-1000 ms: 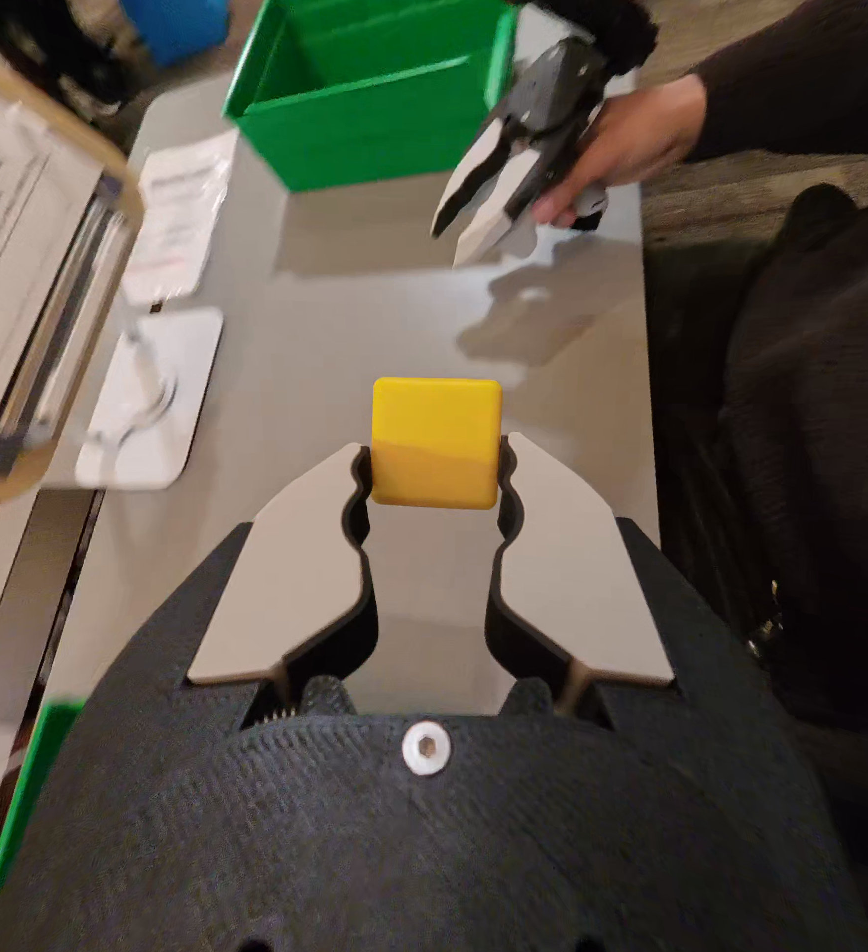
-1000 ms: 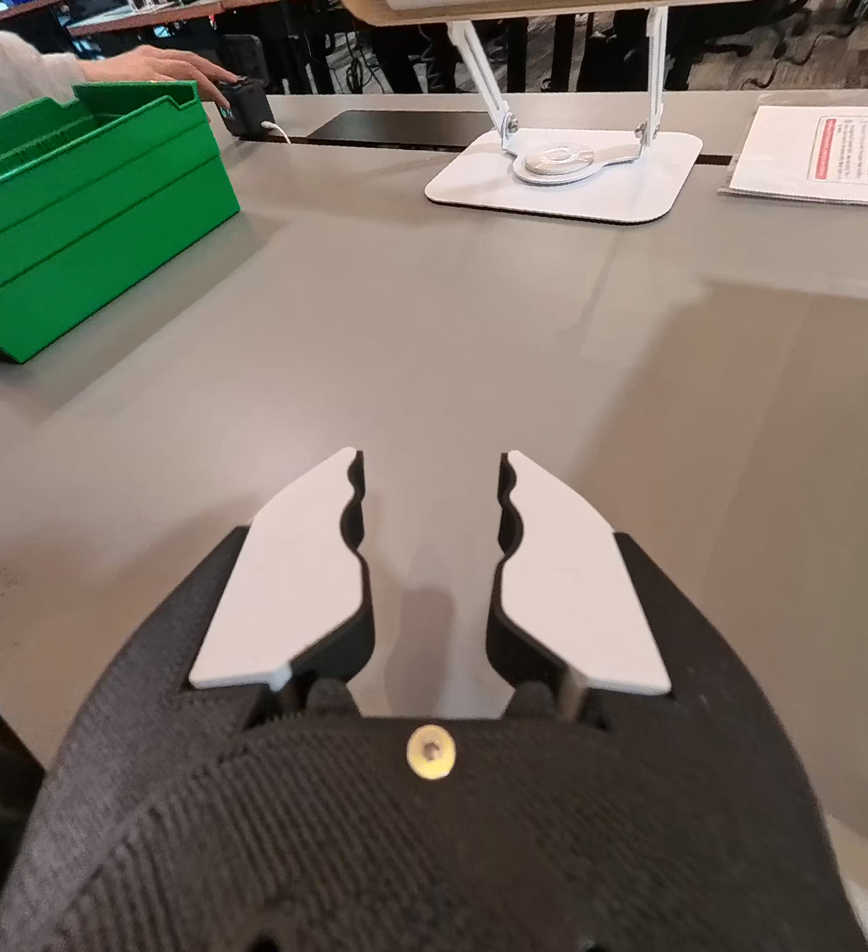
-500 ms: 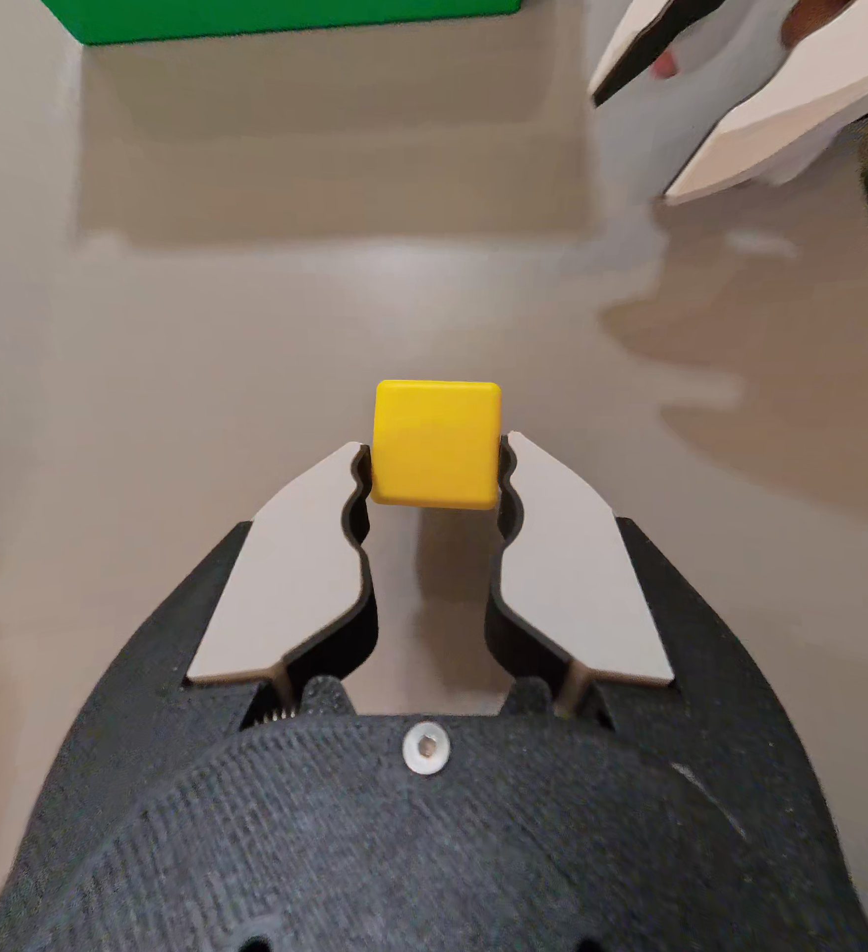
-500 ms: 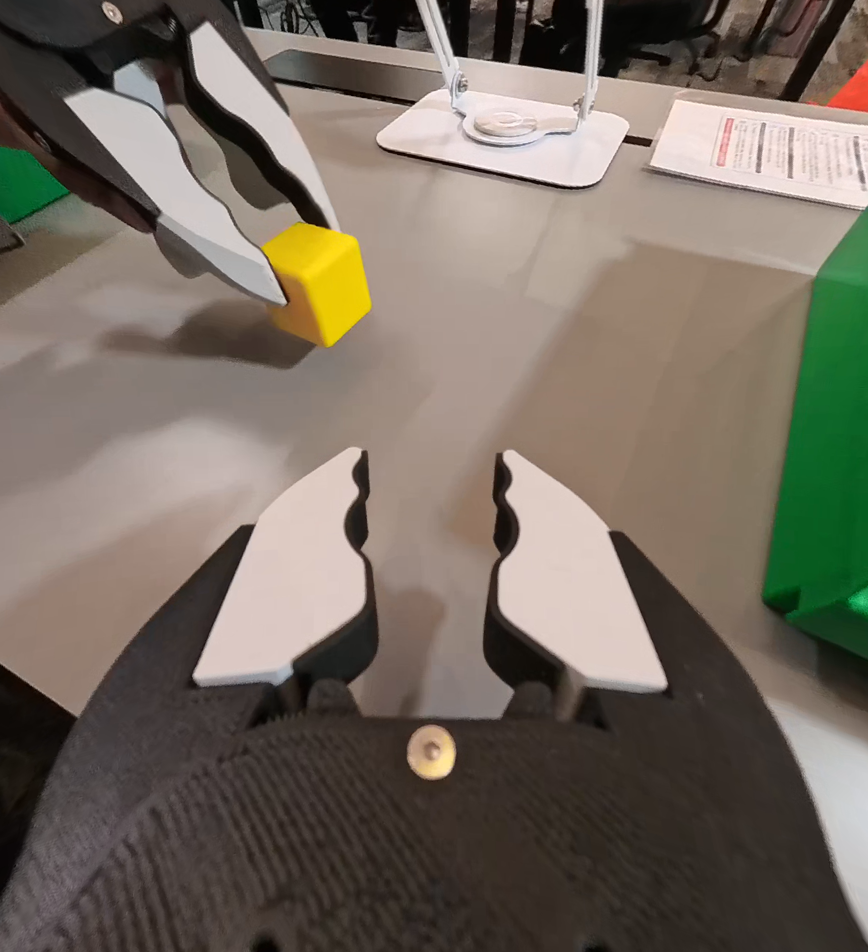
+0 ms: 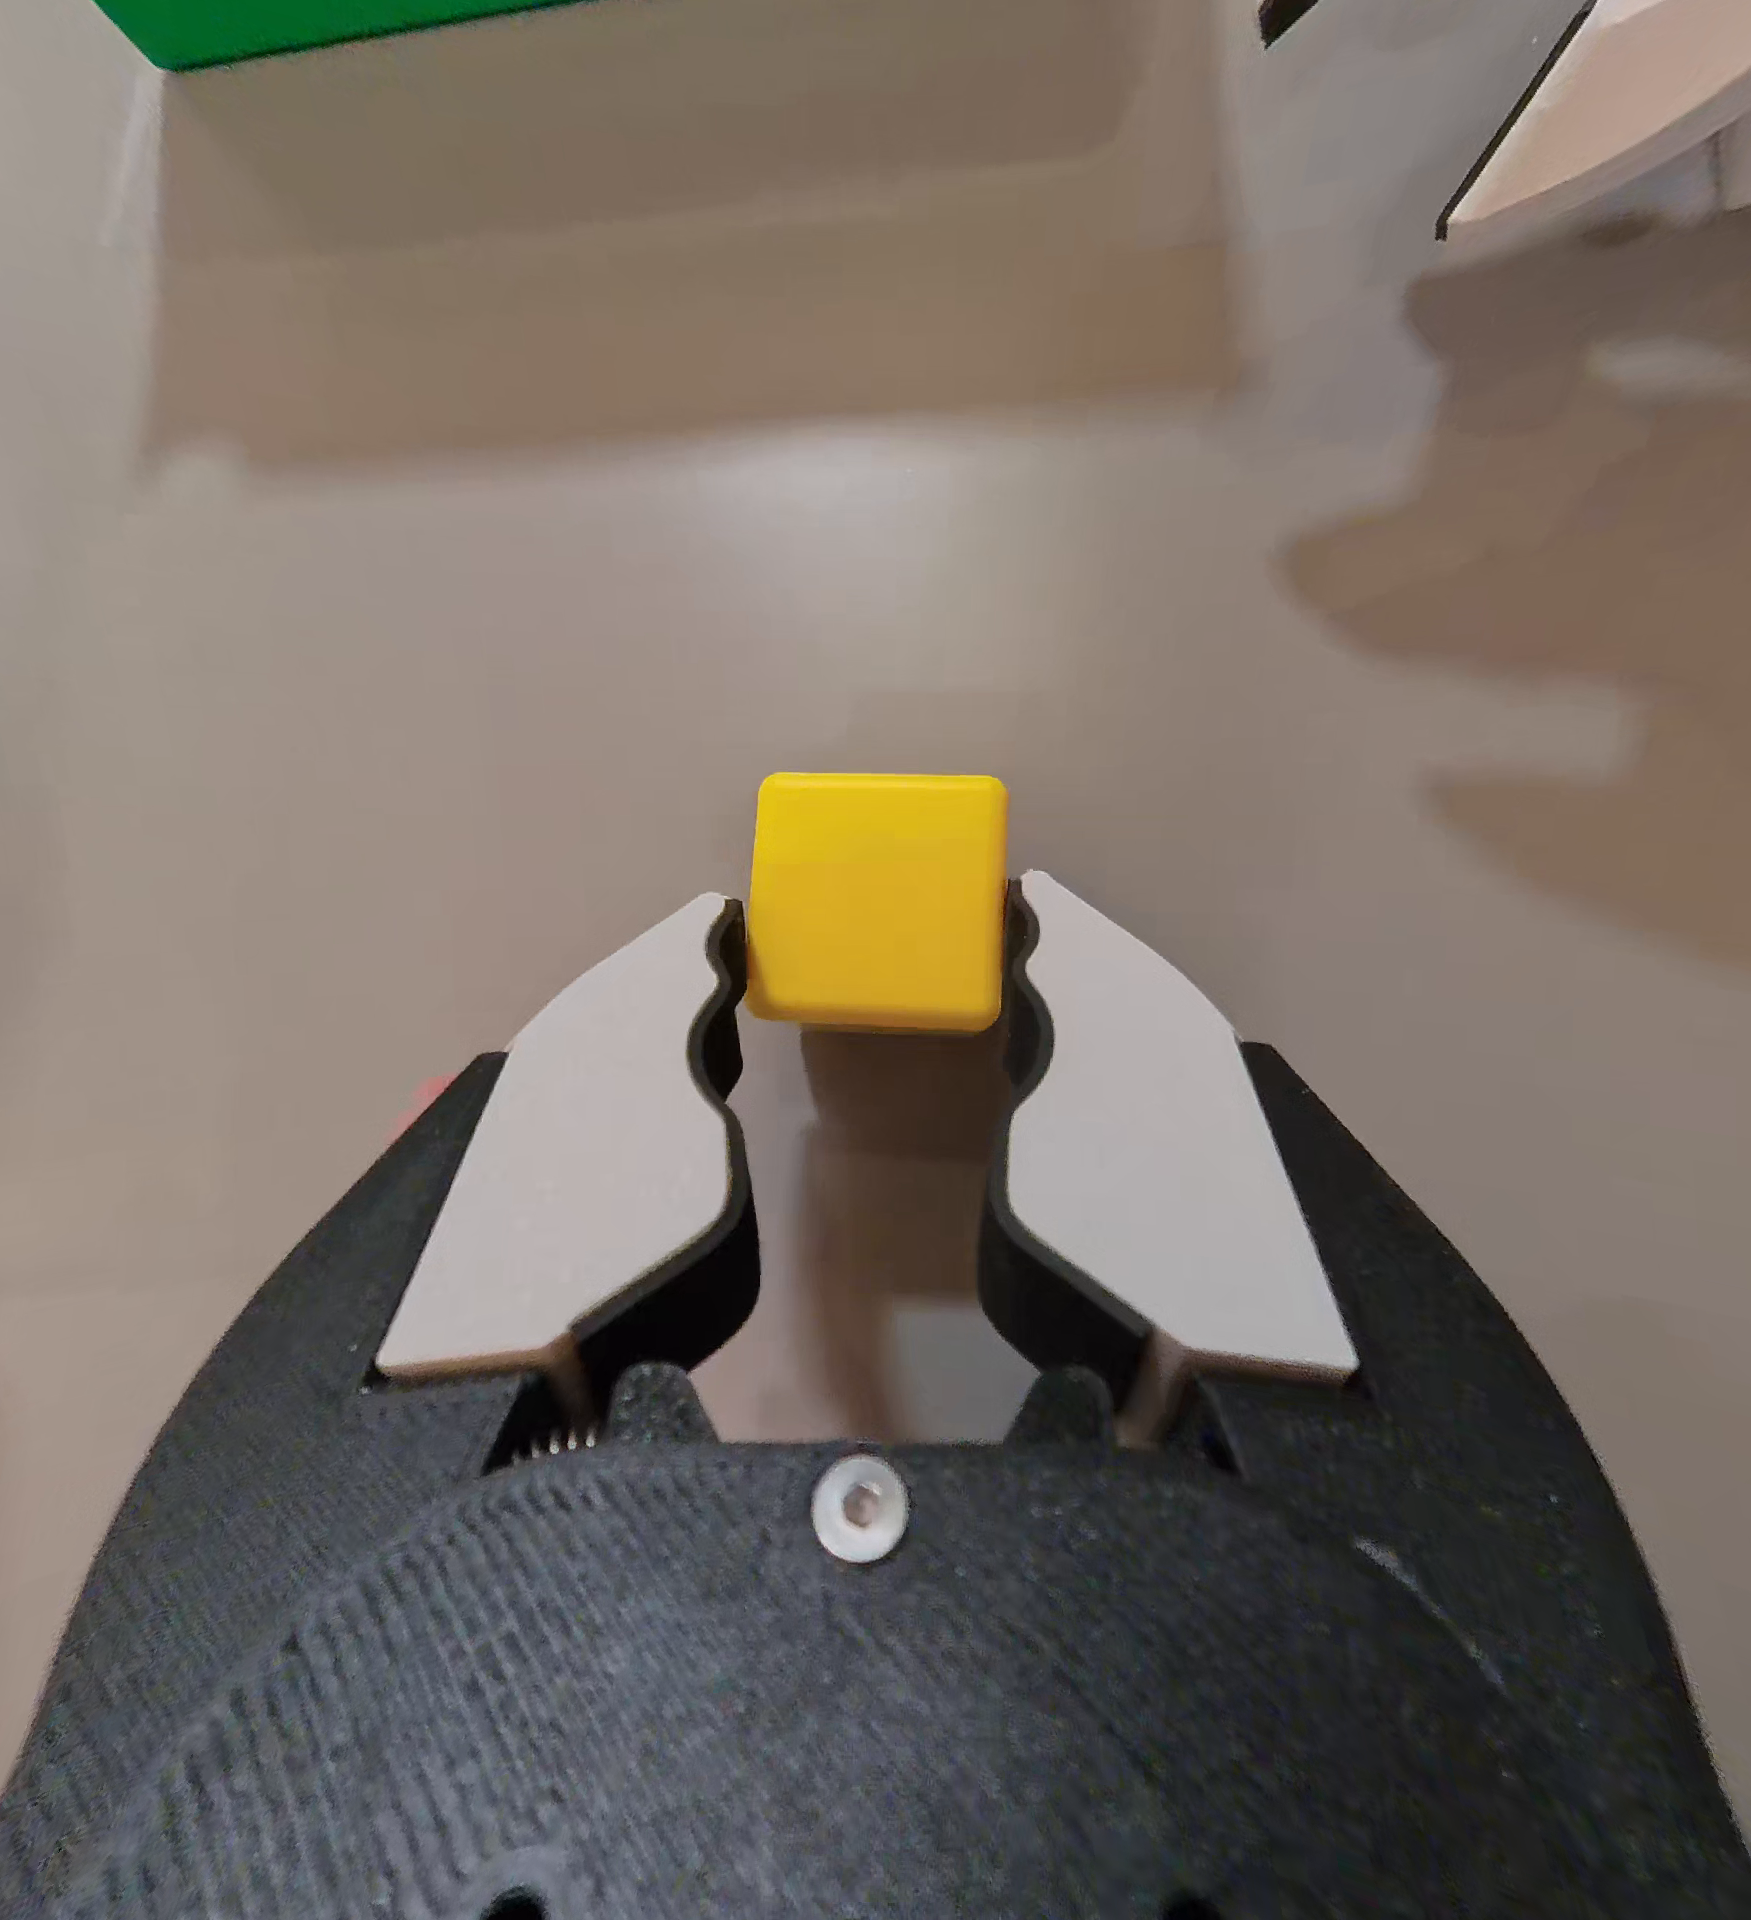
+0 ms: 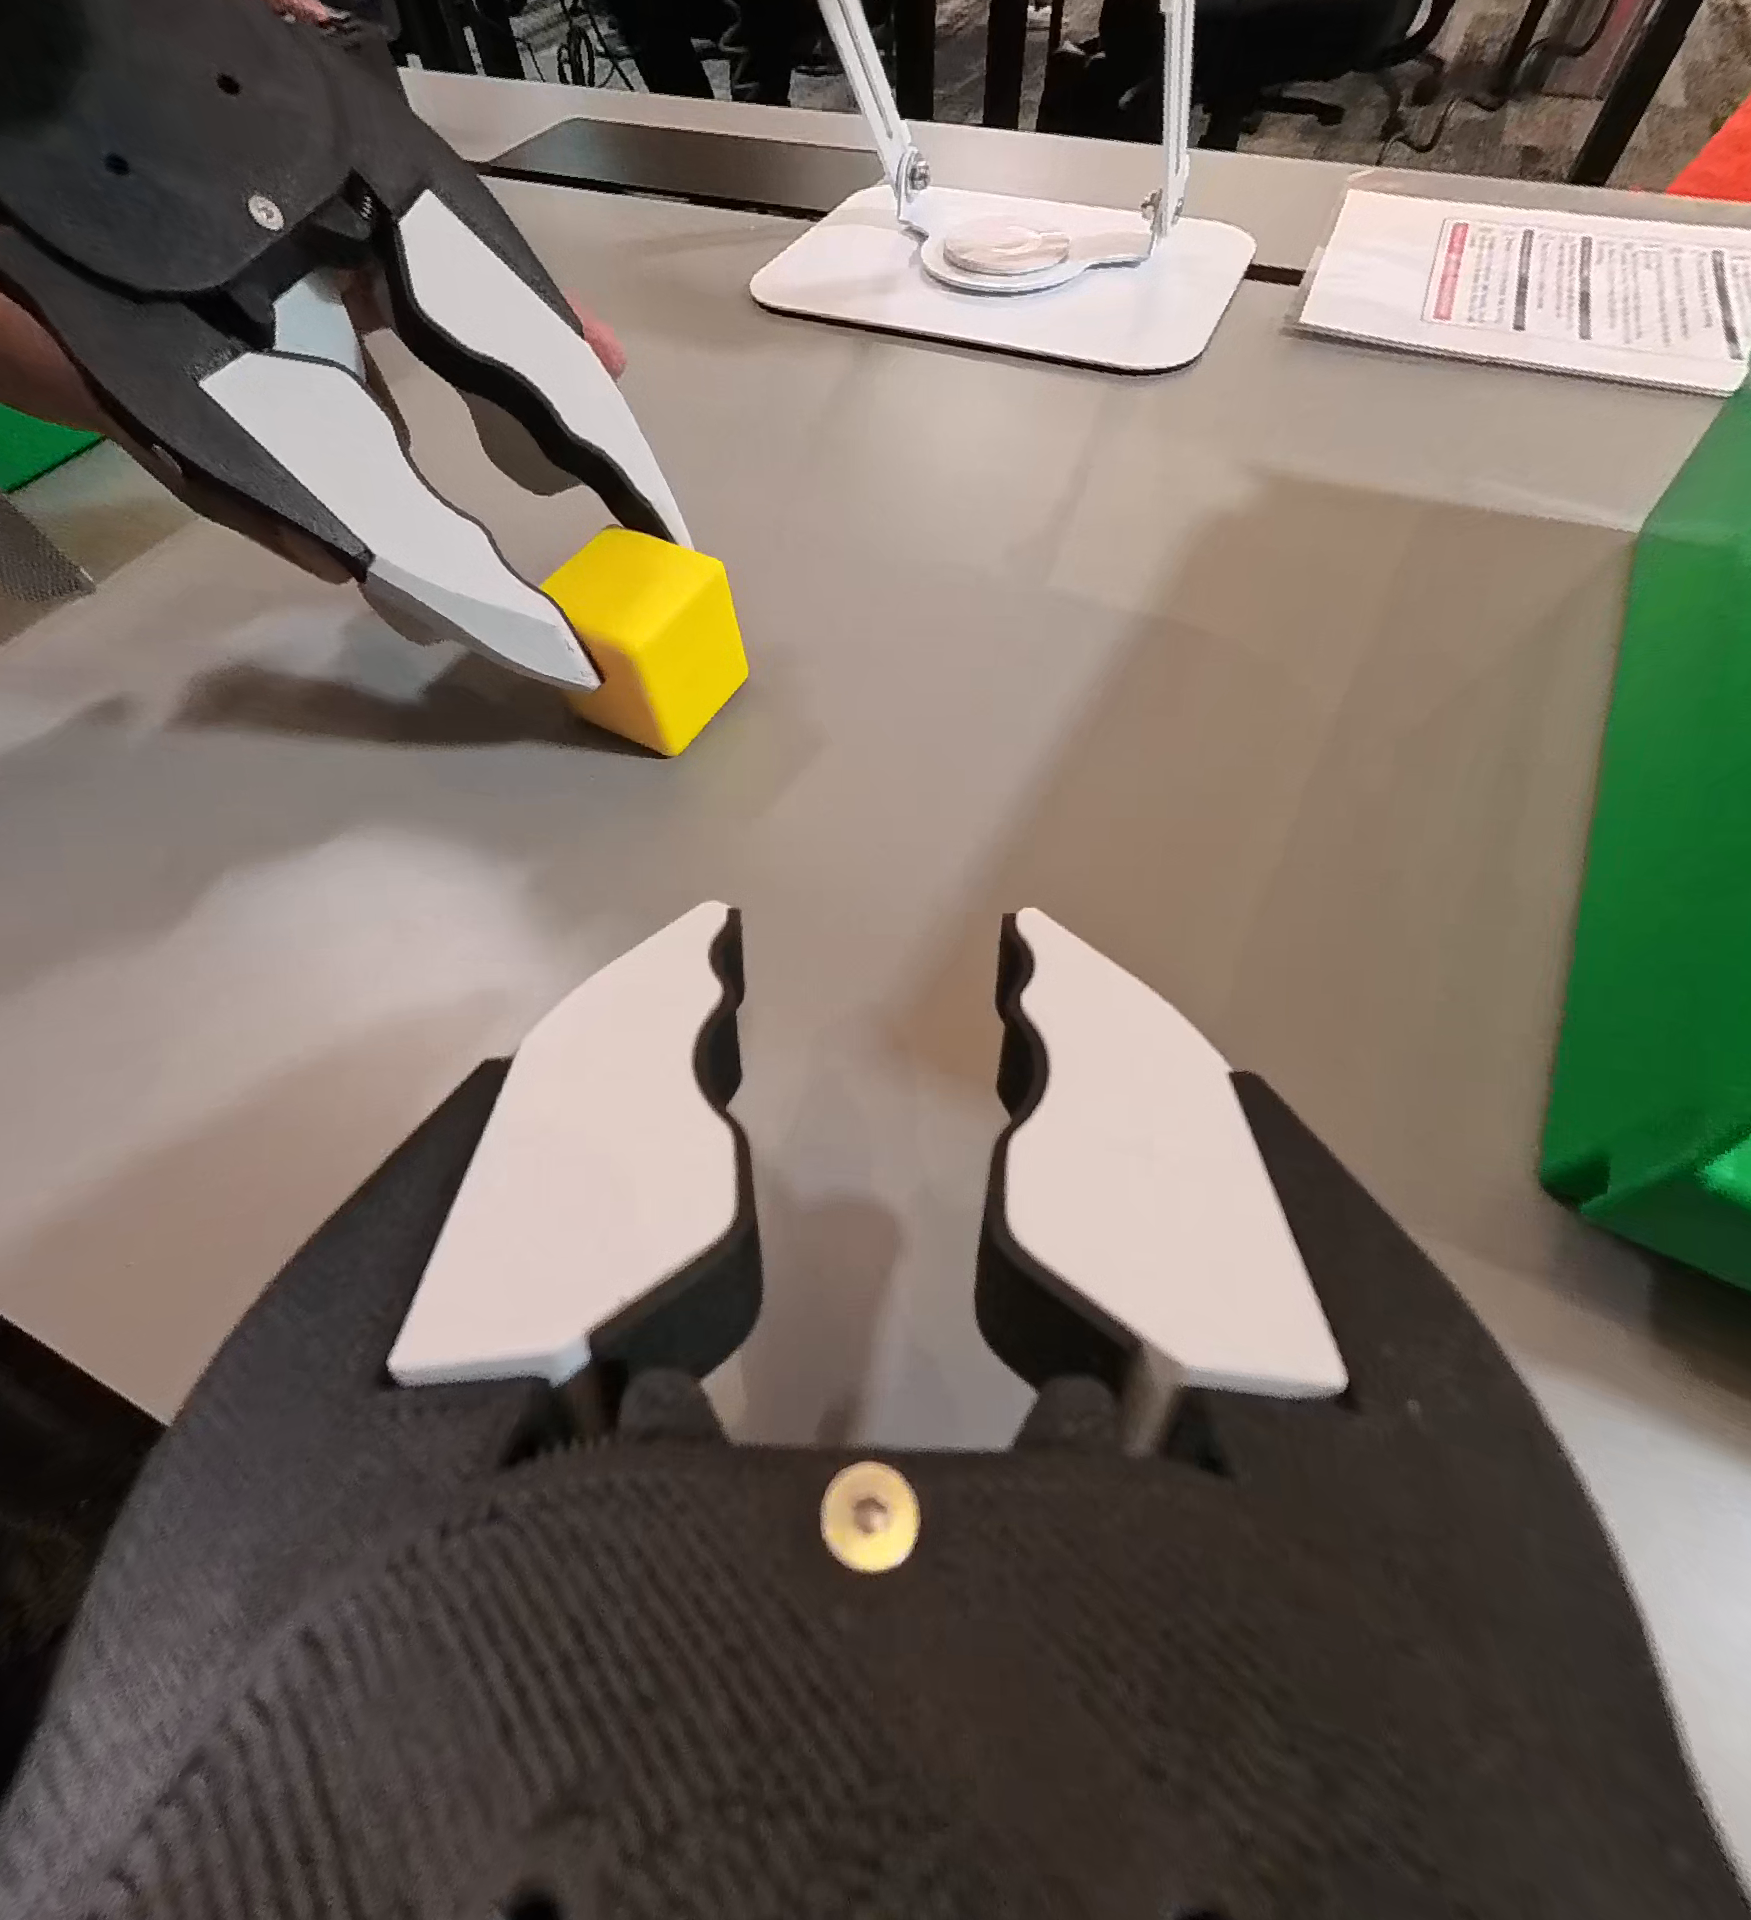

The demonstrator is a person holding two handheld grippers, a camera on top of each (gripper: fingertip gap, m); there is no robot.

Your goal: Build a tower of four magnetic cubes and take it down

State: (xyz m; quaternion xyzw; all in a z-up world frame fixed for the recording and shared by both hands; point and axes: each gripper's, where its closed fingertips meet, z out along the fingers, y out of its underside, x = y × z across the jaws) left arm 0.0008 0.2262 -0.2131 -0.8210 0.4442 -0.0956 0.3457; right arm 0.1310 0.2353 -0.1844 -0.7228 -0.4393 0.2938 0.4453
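While pinched at its tips, yellow cube (image 5: 876,904) within left claw (image 5: 876,914); right claw (image 6: 871,925) spread, empty.

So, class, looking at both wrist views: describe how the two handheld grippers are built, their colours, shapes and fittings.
The two look alike. The left gripper and the right gripper each have a black body with a ribbed, layered texture. Each carries two flat pale grey fingers with wavy black inner edges that taper to points. One screw sits at the centre of each body. No cables or sleeves show.
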